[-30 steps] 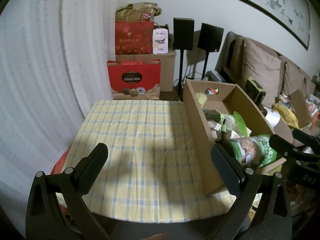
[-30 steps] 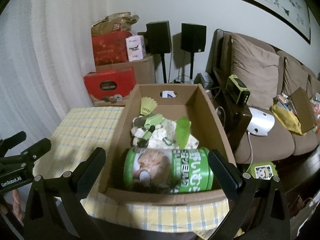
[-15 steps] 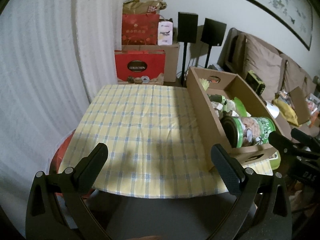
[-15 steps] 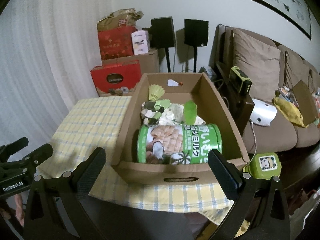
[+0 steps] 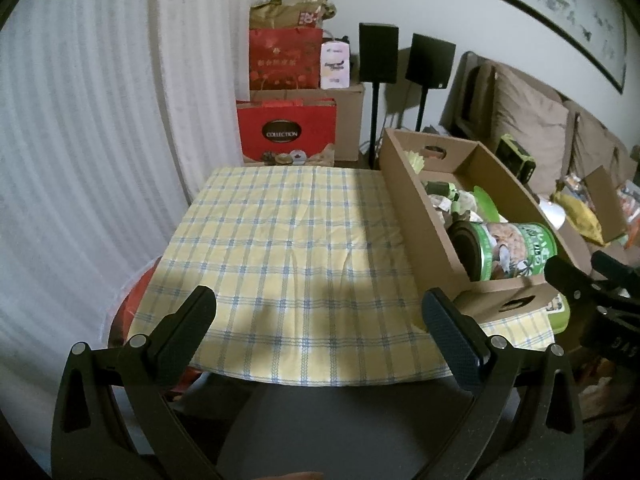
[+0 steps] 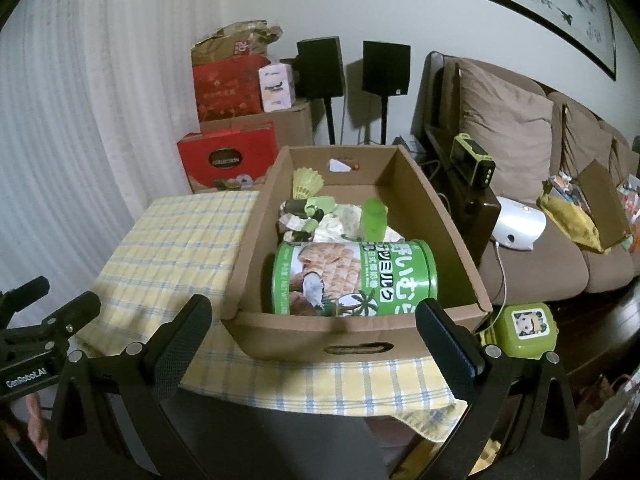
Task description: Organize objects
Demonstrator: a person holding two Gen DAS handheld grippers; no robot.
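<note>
A cardboard box (image 6: pixel 356 346) stands on the right side of a table with a yellow checked cloth (image 5: pixel 296 240); the box also shows in the left wrist view (image 5: pixel 416 200). A green biscuit tin (image 6: pixel 354 278) lies on its side at the box's near end, also seen in the left wrist view (image 5: pixel 516 248). Behind it lie a green cup (image 6: pixel 374 216), a yellow shuttlecock (image 6: pixel 306 184) and several small green and crumpled items. My left gripper (image 5: pixel 320 326) is open and empty above the cloth's near edge. My right gripper (image 6: pixel 314 330) is open and empty in front of the box.
A green lidded container (image 6: pixel 524 328) sits low beside the box's right corner. A brown sofa (image 6: pixel 520 184) with clutter stands to the right. Red gift bags (image 5: pixel 286 130), cardboard boxes and two black speakers (image 5: pixel 378 58) stand behind the table. A white curtain (image 5: pixel 80 140) hangs on the left.
Both grippers have pulled back and risen from the table; the box and cloth look smaller and farther. Both stay open and empty. The tin has not moved.
</note>
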